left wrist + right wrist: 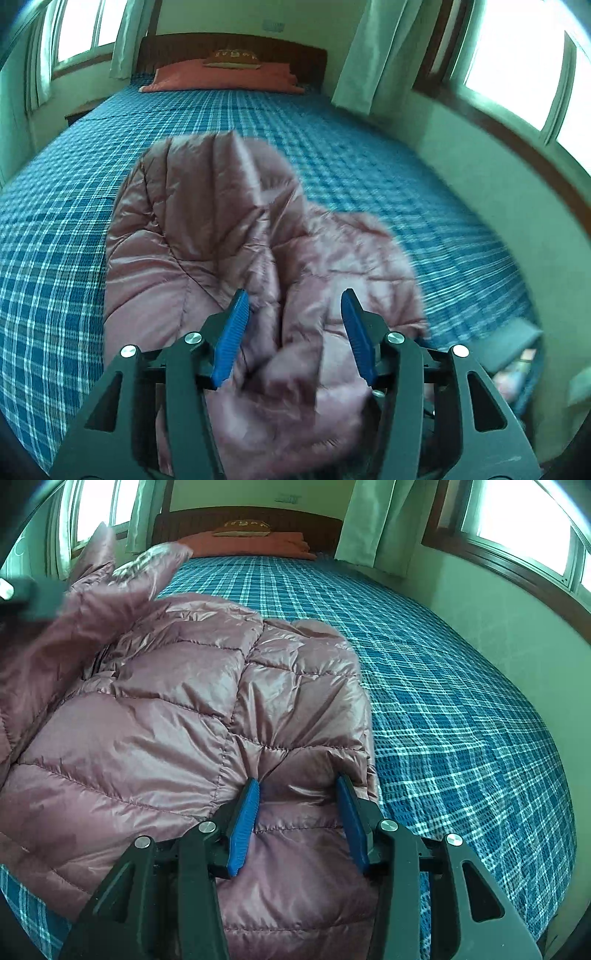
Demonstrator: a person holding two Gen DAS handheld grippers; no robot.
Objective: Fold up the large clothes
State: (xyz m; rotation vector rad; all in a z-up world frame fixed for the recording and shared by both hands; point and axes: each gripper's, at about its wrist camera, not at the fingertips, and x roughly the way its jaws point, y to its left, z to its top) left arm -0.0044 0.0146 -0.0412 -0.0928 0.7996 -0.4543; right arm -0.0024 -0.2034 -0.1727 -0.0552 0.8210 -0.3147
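Observation:
A shiny dusty-pink quilted puffer jacket [177, 701] lies on the blue plaid bed [443, 686]. In the left wrist view the jacket [207, 221] is bunched and blurred, with a fold of it rising between the blue pads. My left gripper [295, 299] is open, its pads wide apart around that raised fabric. My right gripper [297, 781] is open too, its pads resting on the jacket near its right edge. The left gripper's black body [29, 598] shows at the far left of the right wrist view, beside a lifted part of the jacket.
Red pillows [221, 79] and a small cushion lie against a dark wooden headboard [236, 48] at the far end. Windows with pale curtains [373, 51] flank the bed. A green wall [480, 177] runs along the bed's right side.

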